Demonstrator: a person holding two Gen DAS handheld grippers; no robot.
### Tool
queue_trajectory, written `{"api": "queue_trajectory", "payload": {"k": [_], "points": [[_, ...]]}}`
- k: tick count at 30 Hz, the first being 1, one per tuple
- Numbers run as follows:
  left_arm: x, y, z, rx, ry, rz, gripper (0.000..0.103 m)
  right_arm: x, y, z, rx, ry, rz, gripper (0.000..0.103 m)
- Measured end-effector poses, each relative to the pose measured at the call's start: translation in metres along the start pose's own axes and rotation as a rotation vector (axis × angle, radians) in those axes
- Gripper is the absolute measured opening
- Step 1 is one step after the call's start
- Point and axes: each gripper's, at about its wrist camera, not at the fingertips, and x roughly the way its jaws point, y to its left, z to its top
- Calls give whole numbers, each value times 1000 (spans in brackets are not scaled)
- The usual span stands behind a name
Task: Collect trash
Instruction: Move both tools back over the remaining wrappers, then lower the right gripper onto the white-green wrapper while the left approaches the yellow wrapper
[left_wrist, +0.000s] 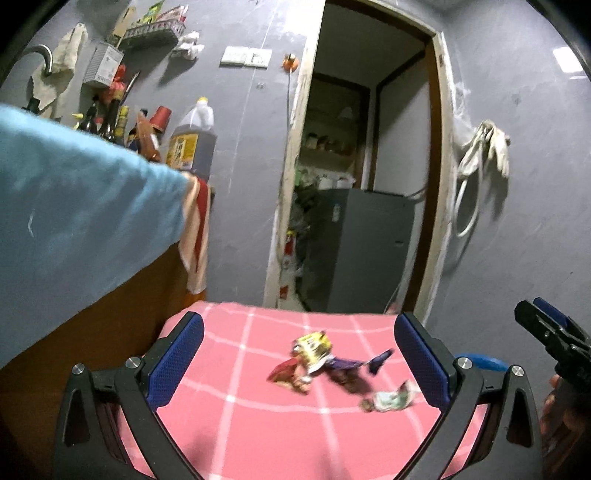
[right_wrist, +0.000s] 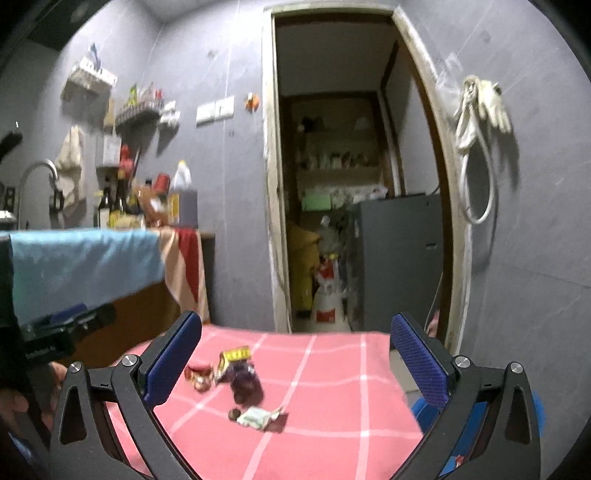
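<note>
Crumpled wrappers lie on a pink checked cloth (left_wrist: 258, 435) over a table: a yellow packet (left_wrist: 314, 347), a red wrapper (left_wrist: 286, 373), a purple wrapper (left_wrist: 351, 367) and a pale green one (left_wrist: 391, 400). The same litter shows in the right wrist view: the yellow packet (right_wrist: 234, 356), the red wrapper (right_wrist: 199, 373), the purple wrapper (right_wrist: 245, 382), the pale green wrapper (right_wrist: 255, 417). My left gripper (left_wrist: 299, 354) is open, with nothing between its blue pads, short of the pile. My right gripper (right_wrist: 295, 356) is open too, with the litter low and to its left. Each gripper appears at the edge of the other's view.
A counter draped in a light blue cloth (left_wrist: 74, 206) stands at left with bottles and an oil jug (left_wrist: 194, 140). Straight ahead an open doorway (right_wrist: 351, 184) leads to a storeroom with a grey cabinet (right_wrist: 399, 258). A blue object (right_wrist: 476, 421) sits low at the table's right.
</note>
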Motion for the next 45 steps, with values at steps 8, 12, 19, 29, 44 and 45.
{"api": "queue_trajectory", "payload": {"k": [8,12,19,29,44,45], "points": [[42,19,-23,-8,165,19,101,53,6,-33,-8,245,45,103],[65,24,-30,-20,266,20,101,76,8,-47,-17,371,68,103],[103,25,-36,-25,409,3,100,110,10,-68,-27,568,75,89],[151,25,-47,-69,576,-52,63,137,18,-86,-67,708,126,69],[166,22,-47,-90,624,-100,47,141,24,-88,-101,717,156,32],[165,21,-47,-93,622,-105,47,141,24,-88,-98,716,157,29]]}}
